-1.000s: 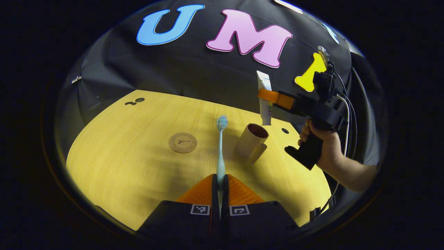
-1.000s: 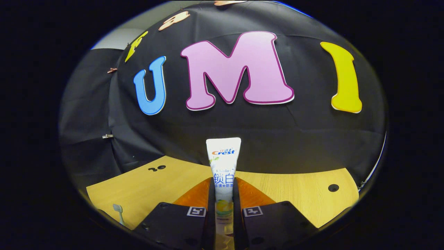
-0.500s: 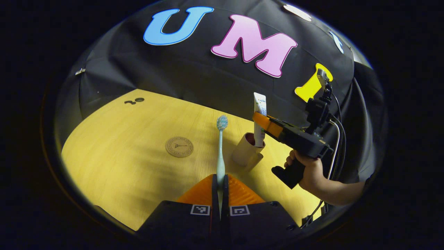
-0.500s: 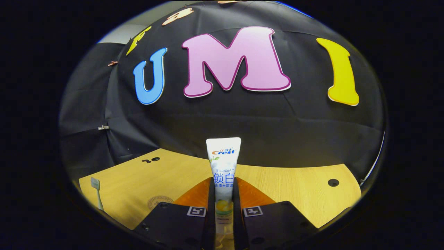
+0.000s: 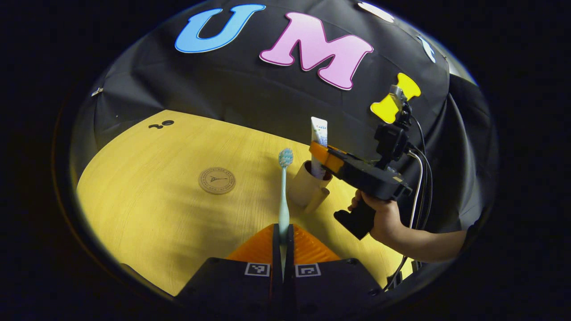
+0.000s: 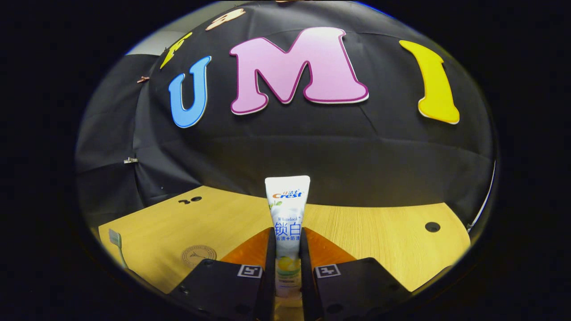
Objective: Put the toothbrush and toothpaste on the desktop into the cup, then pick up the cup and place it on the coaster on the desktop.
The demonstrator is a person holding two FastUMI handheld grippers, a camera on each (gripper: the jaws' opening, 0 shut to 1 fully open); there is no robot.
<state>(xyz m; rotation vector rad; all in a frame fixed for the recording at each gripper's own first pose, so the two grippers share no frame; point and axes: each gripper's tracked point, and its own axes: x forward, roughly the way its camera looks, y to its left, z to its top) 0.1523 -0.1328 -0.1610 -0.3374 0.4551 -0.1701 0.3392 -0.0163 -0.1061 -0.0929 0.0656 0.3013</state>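
Note:
In the left gripper view my left gripper is shut on a pale blue toothbrush that stands upright, bristles on top. Right of it a cream cup stands on the yellow desktop. The right gripper, held by a hand, hovers just over the cup's mouth. A white toothpaste tube is clamped in it, its lower end inside the cup. In the right gripper view my right gripper is shut on the upright toothpaste tube. A round brown coaster lies left of the cup.
In the right gripper view the coaster and the toothbrush head sit low on the left. Small dark holes mark the desktop at the far left and far right. The black cloth wall rises right behind the desktop.
The right gripper has come down and toward the cup, and the toothpaste tube's lower end has gone into the cup. My left gripper still holds the toothbrush upright.

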